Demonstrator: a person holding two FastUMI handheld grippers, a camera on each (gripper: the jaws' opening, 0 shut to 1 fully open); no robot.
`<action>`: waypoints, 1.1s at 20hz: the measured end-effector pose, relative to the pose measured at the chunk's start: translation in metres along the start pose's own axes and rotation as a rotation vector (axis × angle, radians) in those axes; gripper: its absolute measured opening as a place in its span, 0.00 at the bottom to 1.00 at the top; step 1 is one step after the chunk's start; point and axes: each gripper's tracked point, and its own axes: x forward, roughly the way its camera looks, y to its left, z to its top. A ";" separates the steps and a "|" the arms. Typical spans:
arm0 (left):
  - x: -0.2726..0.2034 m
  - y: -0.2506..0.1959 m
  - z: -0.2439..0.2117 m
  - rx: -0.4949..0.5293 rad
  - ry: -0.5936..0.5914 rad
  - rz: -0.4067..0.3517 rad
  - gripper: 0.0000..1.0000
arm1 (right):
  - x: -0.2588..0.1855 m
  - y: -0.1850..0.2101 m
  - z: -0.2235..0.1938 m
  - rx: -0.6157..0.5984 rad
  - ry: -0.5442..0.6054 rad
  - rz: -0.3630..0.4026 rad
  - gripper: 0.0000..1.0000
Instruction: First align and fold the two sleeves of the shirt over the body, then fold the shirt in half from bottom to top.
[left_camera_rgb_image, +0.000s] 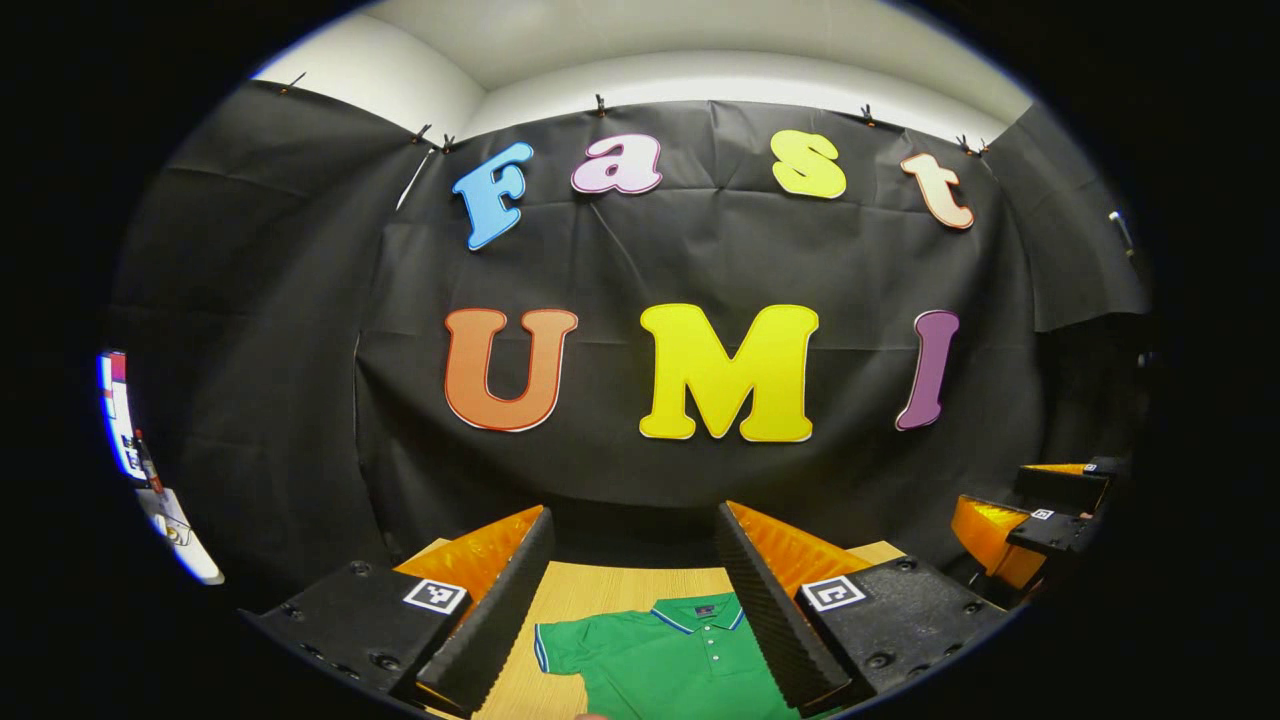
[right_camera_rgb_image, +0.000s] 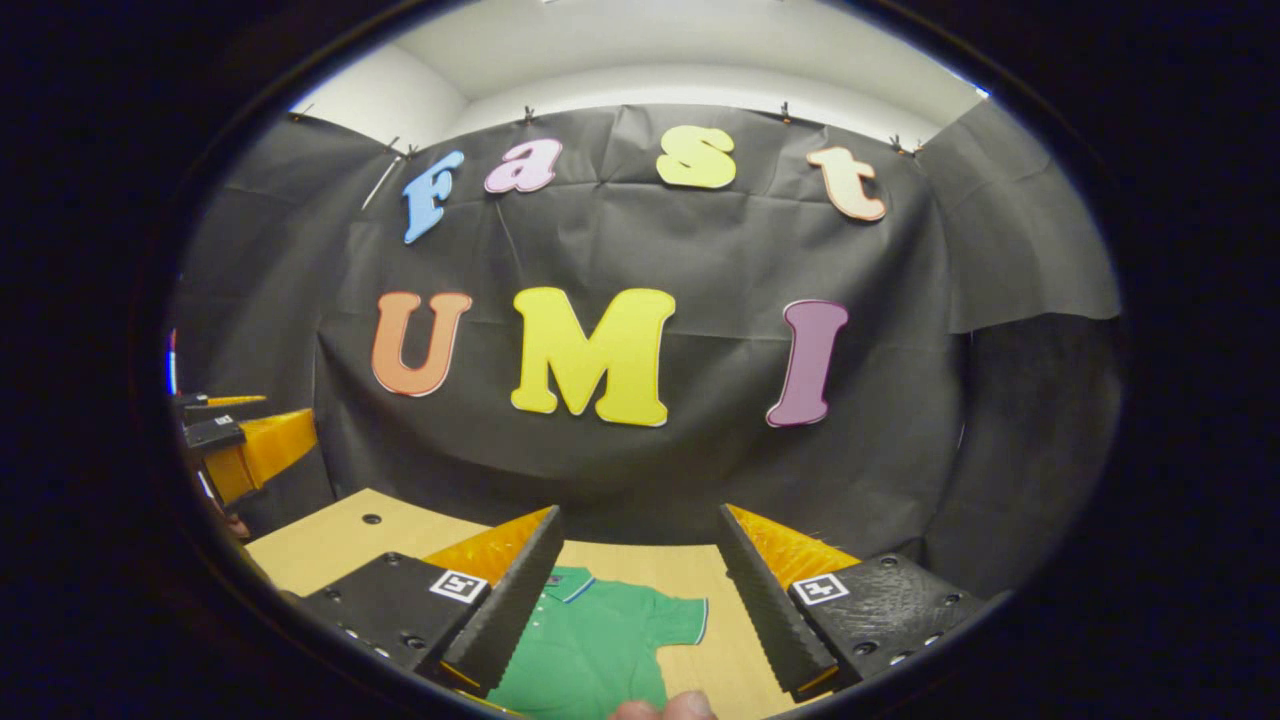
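A green polo shirt (left_camera_rgb_image: 660, 660) with blue-trimmed collar and sleeves lies flat on the wooden table (left_camera_rgb_image: 600, 590), collar toward the back wall. In the left gripper view its collar and one short sleeve show between my left gripper's (left_camera_rgb_image: 634, 555) open fingers, which hang above the table. In the right gripper view the shirt (right_camera_rgb_image: 590, 640) shows its other sleeve between my right gripper's (right_camera_rgb_image: 640, 550) open fingers, also held above it. Neither gripper holds anything. The right gripper (left_camera_rgb_image: 1040, 525) appears at the right edge of the left gripper view, and the left gripper (right_camera_rgb_image: 235, 440) at the left edge of the right gripper view.
The black cloth wall (left_camera_rgb_image: 700, 260) stands close behind the table's far edge. A fingertip (right_camera_rgb_image: 665, 708) shows at the bottom of the right gripper view. The table has a small hole (right_camera_rgb_image: 372, 519) near its left back corner.
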 end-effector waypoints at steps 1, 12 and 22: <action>0.002 -0.001 -0.002 0.000 0.005 0.002 1.00 | 0.007 -0.002 -0.010 0.000 0.028 0.001 0.95; 0.034 -0.016 -0.024 0.004 0.067 0.041 1.00 | 0.115 -0.070 -0.141 0.008 0.401 -0.019 0.95; 0.055 -0.029 -0.065 0.010 0.172 0.080 1.00 | 0.203 -0.093 -0.302 -0.021 0.753 0.013 0.95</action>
